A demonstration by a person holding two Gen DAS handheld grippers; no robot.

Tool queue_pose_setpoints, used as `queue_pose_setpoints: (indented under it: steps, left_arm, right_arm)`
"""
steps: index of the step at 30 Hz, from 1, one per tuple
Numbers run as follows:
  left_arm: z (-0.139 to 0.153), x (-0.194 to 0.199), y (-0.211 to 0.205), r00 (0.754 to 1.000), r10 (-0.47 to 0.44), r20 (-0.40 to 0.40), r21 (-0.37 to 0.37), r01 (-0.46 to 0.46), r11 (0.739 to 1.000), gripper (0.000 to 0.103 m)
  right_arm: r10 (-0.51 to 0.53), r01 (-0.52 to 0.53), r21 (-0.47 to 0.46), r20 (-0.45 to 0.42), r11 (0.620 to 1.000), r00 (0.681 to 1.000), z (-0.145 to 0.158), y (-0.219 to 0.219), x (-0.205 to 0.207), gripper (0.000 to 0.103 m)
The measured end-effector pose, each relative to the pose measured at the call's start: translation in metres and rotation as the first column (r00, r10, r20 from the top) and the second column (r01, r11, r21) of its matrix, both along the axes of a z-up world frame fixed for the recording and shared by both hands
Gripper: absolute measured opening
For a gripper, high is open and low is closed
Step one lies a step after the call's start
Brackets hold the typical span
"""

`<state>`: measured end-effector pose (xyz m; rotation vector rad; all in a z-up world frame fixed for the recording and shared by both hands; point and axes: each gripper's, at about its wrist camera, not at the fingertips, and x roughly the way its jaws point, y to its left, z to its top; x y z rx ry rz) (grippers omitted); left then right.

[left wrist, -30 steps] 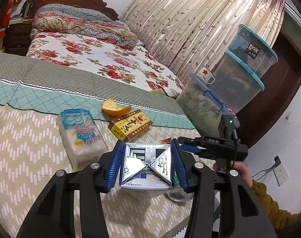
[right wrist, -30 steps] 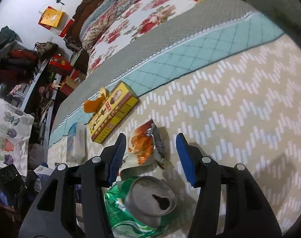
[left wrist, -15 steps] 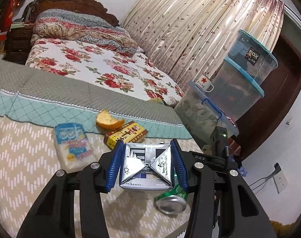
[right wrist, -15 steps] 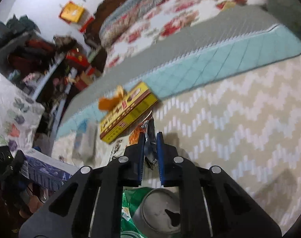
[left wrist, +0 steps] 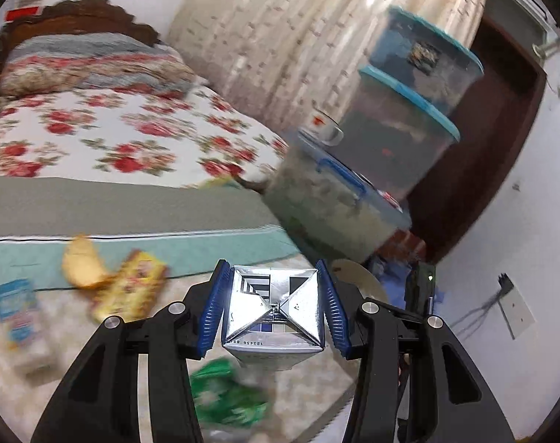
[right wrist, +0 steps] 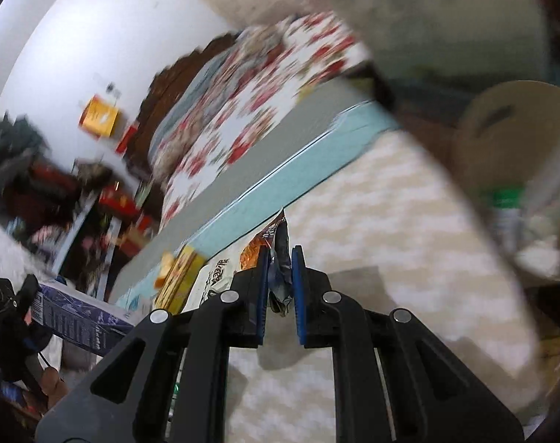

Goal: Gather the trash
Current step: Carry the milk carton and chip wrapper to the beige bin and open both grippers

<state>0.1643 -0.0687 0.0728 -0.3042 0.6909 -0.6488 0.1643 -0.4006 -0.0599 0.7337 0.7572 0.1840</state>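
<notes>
Silver foil, folded into triangular flaps, closes the end of the drink carton (left wrist: 272,308) facing the left wrist camera; the left gripper (left wrist: 273,310) has its blue pads clamped on the carton's two sides, above the zigzag-patterned cloth (left wrist: 58,376). The carton's long axis runs away from the camera, along the fingers. In the right wrist view the right gripper (right wrist: 279,288) pinches a crumpled orange snack wrapper (right wrist: 276,243), whose torn tip points up past the fingertips. A round beige bin (right wrist: 516,155) at the right holds a green-labelled bottle (right wrist: 507,206) and pale, blurred scraps. Stacked lidded storage tubs (left wrist: 398,122) stand beyond the bed.
</notes>
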Motion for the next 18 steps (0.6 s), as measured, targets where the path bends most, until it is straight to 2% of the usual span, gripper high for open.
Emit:
queue_pose_setpoints:
  steps: [3,5,7,10,14,18]
  left_arm:
    - [-0.002,0.013,-0.048,0.998,-0.058,-0.016,0.009,0.058,0.998,0.046]
    - [-0.003,0.020,-0.084,0.995,-0.095,-0.020,0.013,0.095,0.995,0.046]
    - [-0.004,0.025,-0.121,0.993,-0.120,-0.004,0.026,0.120,0.992,0.046]
    - [-0.009,0.033,-0.168,0.990,-0.138,0.006,0.035,0.138,0.990,0.046]
    - [-0.024,0.048,-0.223,0.988,-0.155,-0.012,0.035,0.155,0.987,0.046]
    - [-0.043,0.061,-0.274,0.983,-0.182,-0.029,0.066,0.184,0.981,0.046]
  right_arm:
    - [-0.112,0.112,0.005,0.029,0.994,0.993,0.002,-0.049,-0.026,0.014]
    - [-0.206,0.207,-0.007,0.051,0.978,0.977,0.006,-0.081,-0.046,0.014]
    - [-0.305,0.308,-0.031,0.082,0.951,0.949,0.010,-0.113,-0.068,0.014]
    - [-0.398,0.405,-0.066,0.098,0.912,0.912,0.009,-0.146,-0.089,0.014]
    - [-0.440,0.445,-0.116,0.067,0.888,0.896,-0.006,-0.170,-0.096,0.015]
    - [-0.428,0.426,-0.176,0.027,0.888,0.903,-0.022,-0.177,-0.083,0.015]
